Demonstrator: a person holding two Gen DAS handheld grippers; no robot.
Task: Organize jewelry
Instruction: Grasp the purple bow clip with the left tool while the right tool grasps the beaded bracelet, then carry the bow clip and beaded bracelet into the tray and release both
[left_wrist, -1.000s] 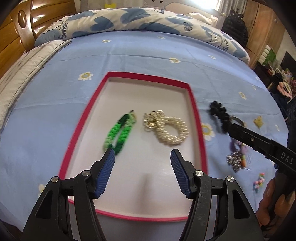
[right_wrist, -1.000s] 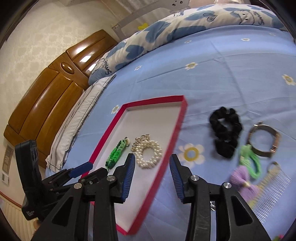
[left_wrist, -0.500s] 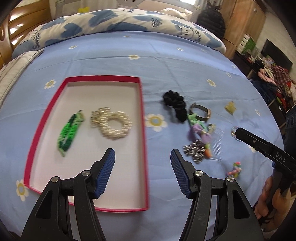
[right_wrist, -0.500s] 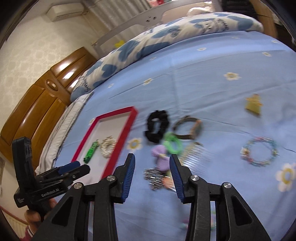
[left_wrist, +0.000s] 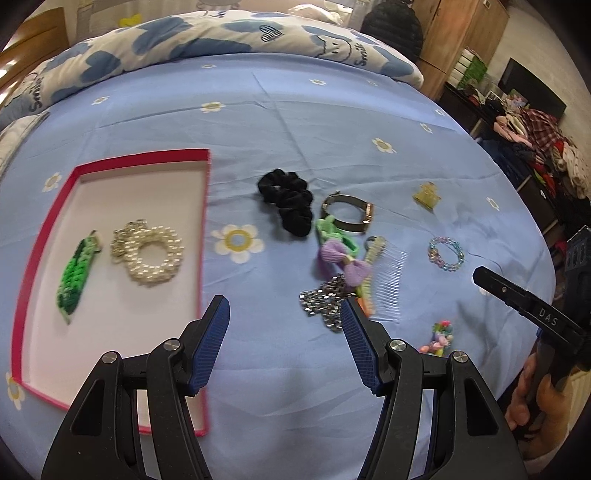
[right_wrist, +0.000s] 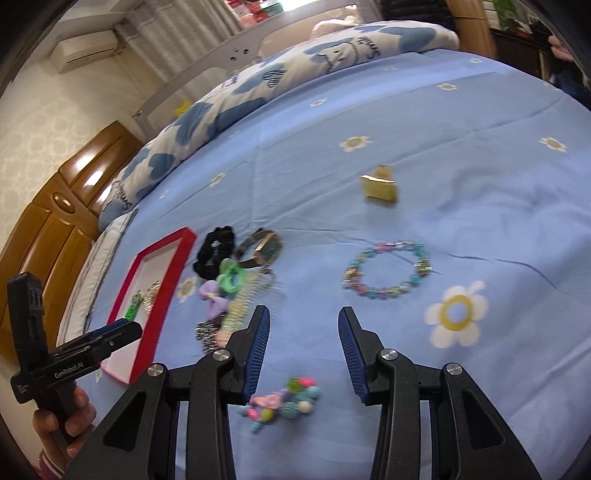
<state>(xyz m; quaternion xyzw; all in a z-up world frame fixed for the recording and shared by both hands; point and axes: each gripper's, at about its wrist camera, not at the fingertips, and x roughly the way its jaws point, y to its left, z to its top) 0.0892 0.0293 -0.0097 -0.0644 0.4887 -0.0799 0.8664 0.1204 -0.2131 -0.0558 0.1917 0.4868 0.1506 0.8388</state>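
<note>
A red-rimmed white tray (left_wrist: 205, 206) (right_wrist: 173, 273) lies on the blue bedspread, holding a green braided bracelet (left_wrist: 75, 275) and a pearl bracelet (left_wrist: 151, 253). Right of it lie a black scrunchie (left_wrist: 288, 203) (right_wrist: 214, 251), a metal bangle (left_wrist: 349, 212) (right_wrist: 264, 249), a purple bow (left_wrist: 345, 264), a clear comb (left_wrist: 388, 280), a silver chain piece (left_wrist: 327, 299), a gold clip (left_wrist: 426, 195) (right_wrist: 380, 188), a pastel bead bracelet (left_wrist: 445, 254) (right_wrist: 388, 269) and a colourful bead bunch (left_wrist: 439, 338) (right_wrist: 286, 400). My left gripper (left_wrist: 284, 314) is open over bare sheet beside the tray's corner. My right gripper (right_wrist: 303, 319) hangs open, empty, above the bead bunch.
A rolled blue-and-white quilt (left_wrist: 221, 40) lies along the far side of the bed. A wooden headboard (right_wrist: 48, 206) stands at the left, and cluttered furniture (left_wrist: 535, 147) past the right edge. A hand (right_wrist: 62, 424) holds the left gripper's handle.
Both views have swung to the right, away from the tray and onto the loose jewelry. The tray's contents have not moved. Both grippers' jaws stand as wide as before.
</note>
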